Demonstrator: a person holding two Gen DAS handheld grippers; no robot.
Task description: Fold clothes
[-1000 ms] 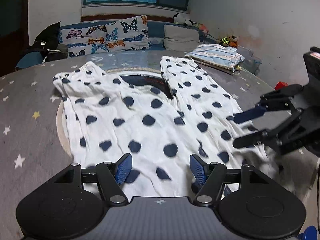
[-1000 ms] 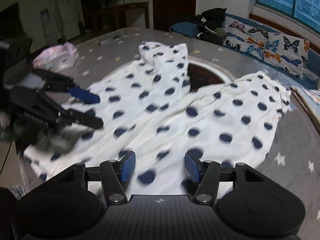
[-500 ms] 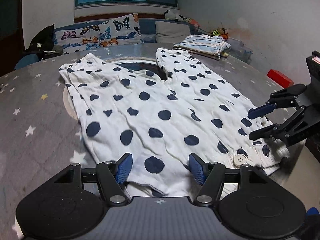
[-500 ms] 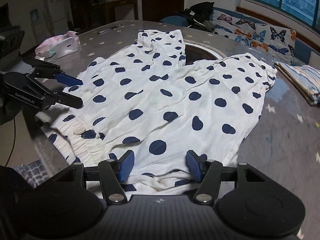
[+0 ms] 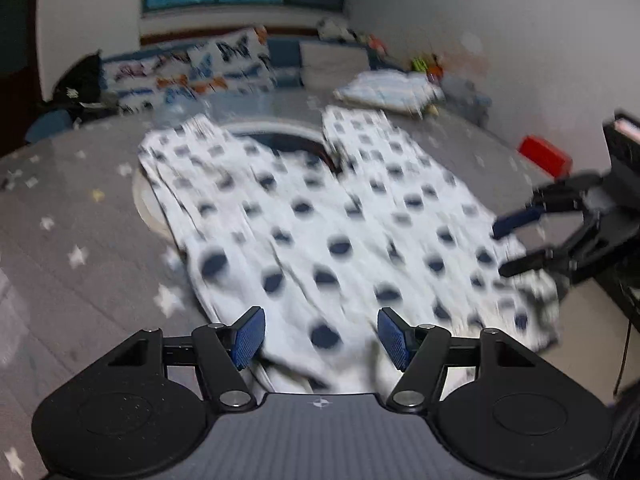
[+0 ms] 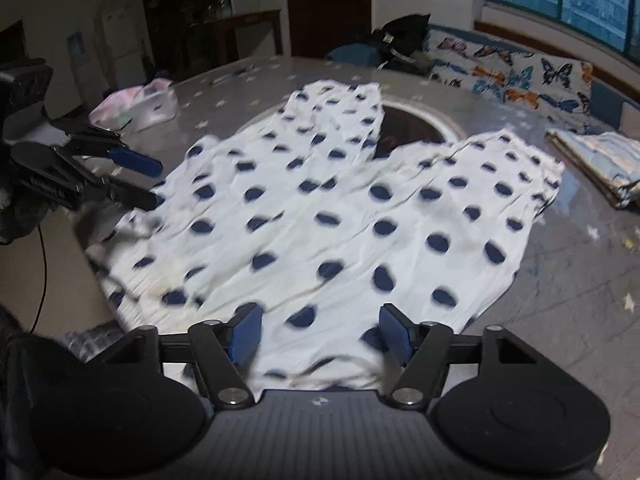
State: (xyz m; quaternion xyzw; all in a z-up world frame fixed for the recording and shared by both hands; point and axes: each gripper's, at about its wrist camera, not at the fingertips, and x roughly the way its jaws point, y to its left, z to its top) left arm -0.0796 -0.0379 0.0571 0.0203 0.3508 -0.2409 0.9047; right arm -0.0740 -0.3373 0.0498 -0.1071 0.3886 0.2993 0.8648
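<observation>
Left gripper (image 5: 320, 338) had its blue pads spread apart, nothing pinched, just hanging over the waistband end of the polka-dot pants (image 5: 320, 236). Right gripper (image 6: 320, 334) was mid-opening, its pads parted over the same end with cloth under them but not squeezed. The pants lay flat on the grey star-print table (image 6: 568, 292), both legs running away from the grippers. Past the legs sat a folded striped cloth (image 6: 600, 156), with a butterfly cushion (image 6: 516, 76) further back.
</observation>
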